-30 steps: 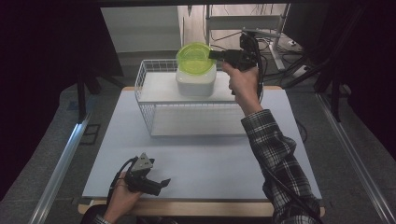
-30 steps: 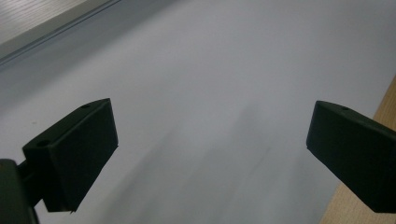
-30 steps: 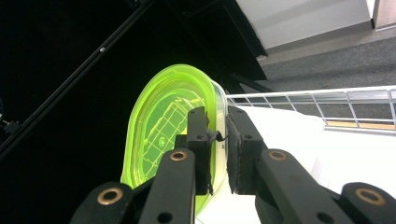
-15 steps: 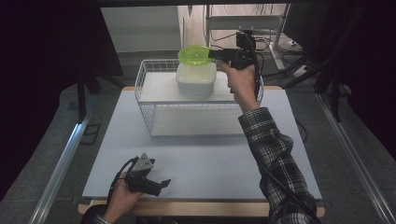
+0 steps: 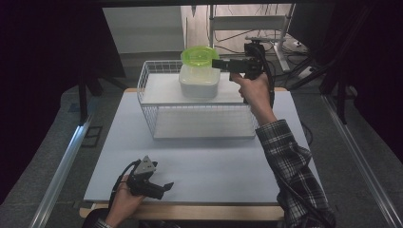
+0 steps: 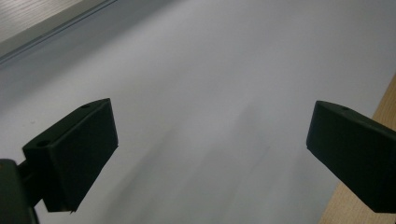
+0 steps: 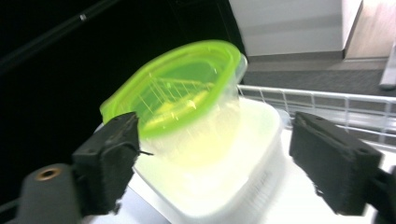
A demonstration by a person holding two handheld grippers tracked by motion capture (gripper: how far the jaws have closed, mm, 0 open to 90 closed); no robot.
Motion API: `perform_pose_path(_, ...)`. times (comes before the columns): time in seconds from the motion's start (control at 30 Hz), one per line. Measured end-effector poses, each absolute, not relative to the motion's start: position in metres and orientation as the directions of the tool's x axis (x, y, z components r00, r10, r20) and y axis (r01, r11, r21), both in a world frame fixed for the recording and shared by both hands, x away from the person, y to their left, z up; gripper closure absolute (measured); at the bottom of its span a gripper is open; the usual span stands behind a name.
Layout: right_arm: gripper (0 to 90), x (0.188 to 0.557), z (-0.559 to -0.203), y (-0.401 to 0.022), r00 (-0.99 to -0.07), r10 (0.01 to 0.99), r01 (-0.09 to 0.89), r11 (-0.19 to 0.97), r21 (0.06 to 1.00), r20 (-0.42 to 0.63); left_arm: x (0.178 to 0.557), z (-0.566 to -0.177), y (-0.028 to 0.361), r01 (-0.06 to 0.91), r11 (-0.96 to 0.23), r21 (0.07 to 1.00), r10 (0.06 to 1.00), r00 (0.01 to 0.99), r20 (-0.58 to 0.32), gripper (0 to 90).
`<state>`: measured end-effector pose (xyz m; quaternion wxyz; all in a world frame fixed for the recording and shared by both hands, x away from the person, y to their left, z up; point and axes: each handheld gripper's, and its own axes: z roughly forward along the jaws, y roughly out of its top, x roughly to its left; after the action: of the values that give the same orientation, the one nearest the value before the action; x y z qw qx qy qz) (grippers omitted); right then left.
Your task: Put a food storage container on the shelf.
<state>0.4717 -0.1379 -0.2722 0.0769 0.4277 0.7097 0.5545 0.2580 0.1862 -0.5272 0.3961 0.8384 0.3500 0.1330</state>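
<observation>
Both tongs stand with their jaws spread. Held up at the far side of the table [image 5: 199,156], the right gripper [image 7: 215,158] has just been opening — its two black pads stand wide on either side of the green-lidded container [image 7: 182,100] and press on nothing, though the left pad sits just beside the lid's rim. That container is a clear tub with a bright green lid, tilted so the lid faces partly toward the camera; it rests on top of a larger white tub [image 7: 224,186], and what lies inside either one cannot be made out through the cloudy plastic. In the high view the green-lidded container [image 5: 199,57] and the white tub [image 5: 199,83] sit stacked on the upper level of a white wire basket [image 5: 199,118] that stands at the far end of the table, and the right gripper [image 5: 221,64] reaches level toward the lid from the right, held by a hand with a plaid sleeve [image 5: 290,166]. Down at the near edge the left gripper [image 5: 164,187] rests low over the bare table — well apart from the basket — and in its own view the left gripper [image 6: 210,154] shows two pads far apart with plain white surface between them.
</observation>
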Motion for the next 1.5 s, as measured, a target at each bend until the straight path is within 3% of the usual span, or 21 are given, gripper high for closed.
perform_pose_path(0.73, 7.7, 0.425, -0.308, -0.143, -0.712, 0.679, 0.41, 0.191, 0.892, 0.182, 0.258, -0.528, 0.186, 0.483, -0.438, 0.758, 0.693, 0.718, -0.056, 1.7)
perform_pose_path(1.5, 6.4, 0.389, -0.368, -0.15, -0.758, 0.642, 0.38, 0.297, 0.876, 0.112, 0.258, -0.529, 0.185, 0.483, -0.438, 0.758, 0.692, 0.719, -0.058, 1.7)
